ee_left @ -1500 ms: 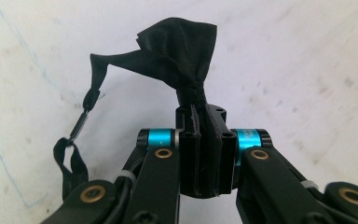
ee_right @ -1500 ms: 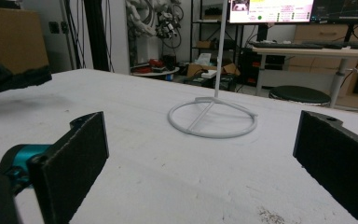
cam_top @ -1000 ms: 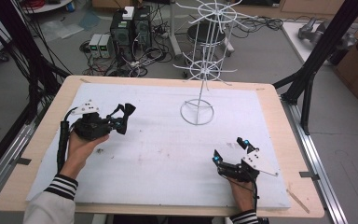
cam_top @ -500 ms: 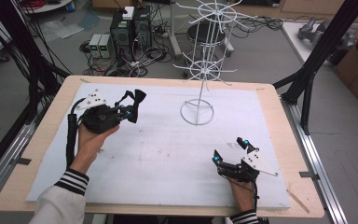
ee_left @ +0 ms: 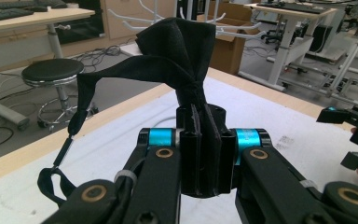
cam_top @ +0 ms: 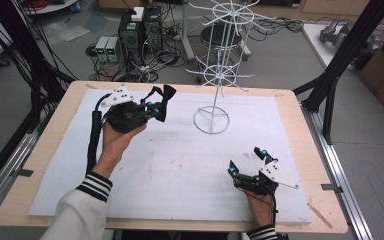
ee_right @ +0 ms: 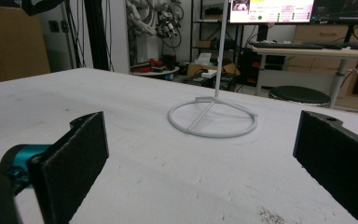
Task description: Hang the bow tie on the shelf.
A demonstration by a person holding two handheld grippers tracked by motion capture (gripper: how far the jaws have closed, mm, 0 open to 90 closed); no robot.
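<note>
Pickup looks done: left tool (cam_top: 161, 102) is clamped on a black fabric piece (cam_top: 163, 95), looks like a bow-shaped strap item, and it's off the bench (cam_top: 145, 165), held at about 10 o'clock from bench centre. The white wire rack (cam_top: 219, 75) stands at roughly 12 o'clock, base ring on the bench, hooks all bare as far as I can see. My read: the hang on a hook is what's left; fabric is near the rack but well short of any hook.

Right tool (cam_top: 245, 162) sits low at 5 o'clock, jaws wide apart, nothing between them.

View differences:
- Left gripper view: pads pinch the fabric (ee_left: 179, 51) at its gathered middle; a thin strap with a small loop (ee_left: 53, 179) trails down at 8 o'clock. High view is too small for that.
- Right gripper view: open pads (ee_right: 77, 154), and the rack's base ring (ee_right: 212, 119) lying flat between them in the distance.
- High view: the spacing between both hands and the rack.
</note>
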